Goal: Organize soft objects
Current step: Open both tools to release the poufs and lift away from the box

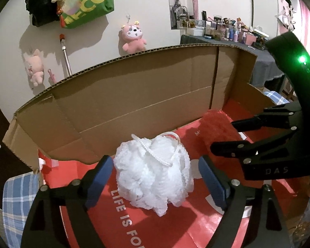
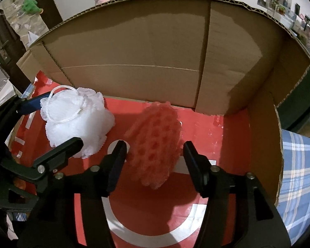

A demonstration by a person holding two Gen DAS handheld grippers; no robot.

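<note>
A white mesh bath pouf [image 1: 153, 177] with a cord loop rests on the red floor of an open cardboard box [image 1: 134, 95]. My left gripper [image 1: 155, 177] is open, its blue pads on either side of the pouf; the right pad stands clear of it. A pink bumpy sponge [image 2: 155, 144] lies to the right of the pouf [image 2: 76, 119] in the same box [image 2: 134, 51]. My right gripper [image 2: 155, 161] is open around the sponge, with small gaps at both pads. In the left wrist view the right gripper [image 1: 223, 134] hovers over the sponge [image 1: 215, 122]. The left gripper [image 2: 60, 122] also shows in the right wrist view.
The box's tall back flap and right side wall [image 2: 262, 144] bound the space. Blue plaid cloth [image 1: 18, 202] lies under and beside the box [image 2: 299, 175]. Plush toys [image 1: 133, 39] and a green bag [image 1: 88, 0] hang on the wall; a cluttered table [image 1: 227, 31] stands behind.
</note>
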